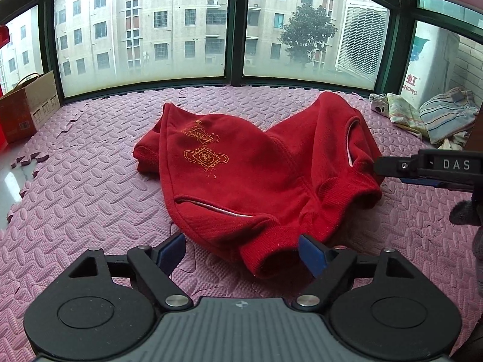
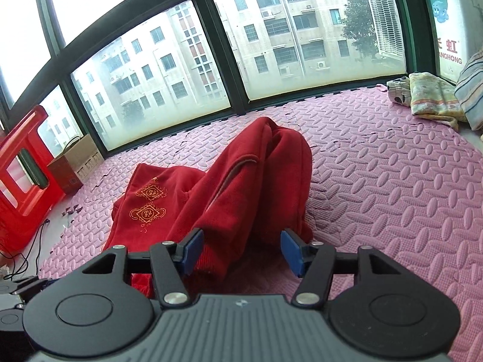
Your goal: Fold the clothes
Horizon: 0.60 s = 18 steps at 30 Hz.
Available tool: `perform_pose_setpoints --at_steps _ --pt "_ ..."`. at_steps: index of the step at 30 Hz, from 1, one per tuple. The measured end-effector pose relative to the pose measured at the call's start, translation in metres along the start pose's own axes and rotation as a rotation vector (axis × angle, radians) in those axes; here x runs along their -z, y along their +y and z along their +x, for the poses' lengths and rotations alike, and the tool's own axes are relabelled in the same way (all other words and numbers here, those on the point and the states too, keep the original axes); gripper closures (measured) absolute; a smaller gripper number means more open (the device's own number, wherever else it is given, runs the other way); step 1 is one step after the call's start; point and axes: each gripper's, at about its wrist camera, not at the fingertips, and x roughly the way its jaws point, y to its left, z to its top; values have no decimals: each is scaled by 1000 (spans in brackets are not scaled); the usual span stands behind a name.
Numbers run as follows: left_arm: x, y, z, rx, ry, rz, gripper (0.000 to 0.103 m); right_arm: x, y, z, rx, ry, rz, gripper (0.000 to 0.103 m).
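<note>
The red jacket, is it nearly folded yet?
Not yet. The red jacket lies rumpled on the pink mat, so no neat fold shows. Both the left tongs and right tongs are open at its ribbed hem, gripping nothing. All the folding is left.

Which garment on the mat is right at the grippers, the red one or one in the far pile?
The red sweatshirt with gold embroidery; both open grippers, left and right, sit at its hem. The striped and floral clothes lie folded by the window corner.
</note>
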Motion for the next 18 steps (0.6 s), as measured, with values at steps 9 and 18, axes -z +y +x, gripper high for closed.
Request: perform_pose_setpoints --at_steps 9,18 --pt "-1 -1 16 37 24 25 22 -5 -6 35 -84 39 35 48" --pt "-2 5 13 89 2 6 57 3 -31 45 -234 62 213 68"
